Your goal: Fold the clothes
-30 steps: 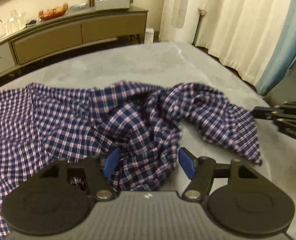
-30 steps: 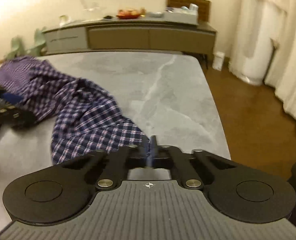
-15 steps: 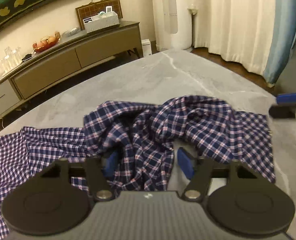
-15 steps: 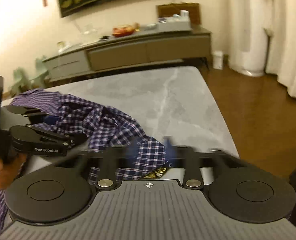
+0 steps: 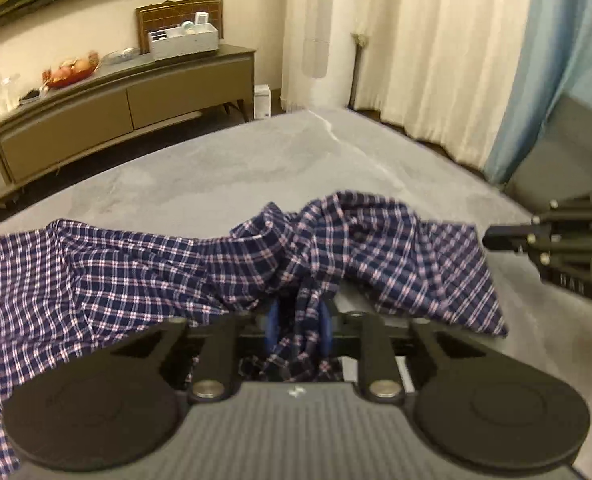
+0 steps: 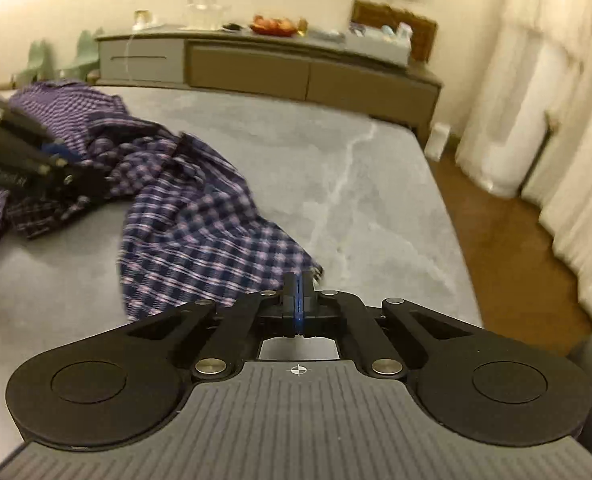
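Navy-and-white checked cotton shirt (image 5: 143,272) lies crumpled on the grey marble-look tabletop (image 5: 223,172), long axis running left to right across the left wrist view. Left end spread flat, middle bunched into a raised ridge, right end a loose flap hanging toward the table's right side.

Left gripper (image 5: 298,328): jaws have just been closing, now narrow, blue pads (image 5: 272,326) pinching a gathered fold at the shirt's middle, directly in front of the hand.

Right gripper (image 6: 298,300): jaws clamped fully together on the corner of the right-hand flap (image 6: 215,248); cloth edge is thin there, grip looks shallow, hard to confirm how much fabric is caught. Seen from the left camera it sits at the far right, beside the flap.

So each hand has its own end; cloth between them is slack, not taut.

Table beyond the shirt is bare, nothing blocks a lift or spread. Well apart: brown low sideboard (image 5: 127,104) with red fruit bowl (image 5: 71,70), cream curtains (image 5: 436,48), wooden floor (image 6: 508,240) past the table's right edge.
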Demonstrator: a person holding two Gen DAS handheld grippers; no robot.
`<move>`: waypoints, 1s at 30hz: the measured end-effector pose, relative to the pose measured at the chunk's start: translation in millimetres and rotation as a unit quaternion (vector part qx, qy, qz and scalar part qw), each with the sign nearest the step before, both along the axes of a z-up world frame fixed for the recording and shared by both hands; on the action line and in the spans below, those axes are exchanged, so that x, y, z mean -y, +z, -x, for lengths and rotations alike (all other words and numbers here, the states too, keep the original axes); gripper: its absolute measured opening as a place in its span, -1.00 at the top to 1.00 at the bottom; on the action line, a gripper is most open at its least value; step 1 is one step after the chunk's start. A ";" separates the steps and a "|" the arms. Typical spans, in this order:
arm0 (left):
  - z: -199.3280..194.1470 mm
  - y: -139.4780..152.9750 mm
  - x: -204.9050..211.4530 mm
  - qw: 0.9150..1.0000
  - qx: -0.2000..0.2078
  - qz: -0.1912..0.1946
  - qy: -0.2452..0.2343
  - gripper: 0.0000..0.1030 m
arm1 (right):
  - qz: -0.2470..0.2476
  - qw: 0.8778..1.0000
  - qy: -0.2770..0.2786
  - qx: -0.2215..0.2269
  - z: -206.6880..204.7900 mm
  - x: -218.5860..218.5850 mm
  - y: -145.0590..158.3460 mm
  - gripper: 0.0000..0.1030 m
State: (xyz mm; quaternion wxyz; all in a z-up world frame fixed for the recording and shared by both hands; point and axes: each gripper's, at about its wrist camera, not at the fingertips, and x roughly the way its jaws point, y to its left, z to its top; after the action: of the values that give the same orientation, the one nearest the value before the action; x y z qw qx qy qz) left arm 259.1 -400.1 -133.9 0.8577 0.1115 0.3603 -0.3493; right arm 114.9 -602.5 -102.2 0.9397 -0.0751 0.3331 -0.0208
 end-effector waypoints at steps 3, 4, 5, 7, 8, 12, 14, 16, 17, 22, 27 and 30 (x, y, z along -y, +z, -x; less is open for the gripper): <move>-3.5 10.8 -11.3 0.999 -0.019 0.037 0.013 0.39 | -0.003 1.000 0.009 0.021 6.9 -5.1 16.2 1.00; -3.5 15.0 -17.1 0.998 -0.022 0.050 0.017 0.30 | -0.015 1.000 0.013 0.024 6.9 -4.4 21.1 1.00; -3.5 19.2 -24.2 0.997 -0.025 0.064 0.023 0.14 | -0.027 0.999 0.017 0.028 6.8 -3.8 26.1 1.00; -3.2 26.6 -40.9 0.995 -0.030 0.091 0.037 0.01 | -0.047 0.998 0.033 0.033 0.3 -8.1 31.2 0.69; -3.7 28.7 -49.8 0.993 -0.034 0.101 0.044 0.01 | -0.049 0.998 0.036 0.035 -6.6 -11.7 31.7 0.12; -11.9 22.0 -87.6 0.989 -0.048 0.105 0.091 0.01 | -0.047 0.997 0.056 0.016 -48.8 -27.3 19.7 -0.65; -24.7 11.4 -104.6 0.988 -0.055 0.075 0.126 0.06 | -0.043 0.997 0.062 -0.014 -69.5 -32.4 7.9 -0.62; -39.2 0.6 -120.7 0.984 -0.065 0.041 0.162 0.07 | -0.039 0.996 0.067 -0.044 -90.1 -37.6 -4.0 0.07; -45.0 -3.7 -128.6 0.981 -0.063 0.030 0.178 0.24 | -0.045 0.995 0.074 -0.046 -93.5 -38.9 -5.6 0.46; -59.8 -6.1 -143.9 0.971 -0.015 -0.038 0.234 0.23 | 0.234 0.970 0.068 -0.003 -74.8 -89.2 -5.4 0.88; -63.1 -2.4 -148.5 0.972 -0.028 -0.041 0.228 0.20 | 0.470 0.868 0.131 0.088 25.9 -143.0 -22.5 0.25; -60.4 -0.3 -153.3 0.974 -0.042 -0.029 0.219 0.13 | 0.409 0.895 0.177 -0.010 74.0 -139.9 -32.8 -0.18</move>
State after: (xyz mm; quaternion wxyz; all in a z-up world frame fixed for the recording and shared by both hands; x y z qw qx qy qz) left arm 319.5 -246.8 -134.2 0.8939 0.0395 0.4217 -0.1470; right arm 40.8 -462.6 -135.0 0.8107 -0.5108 0.2859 0.0123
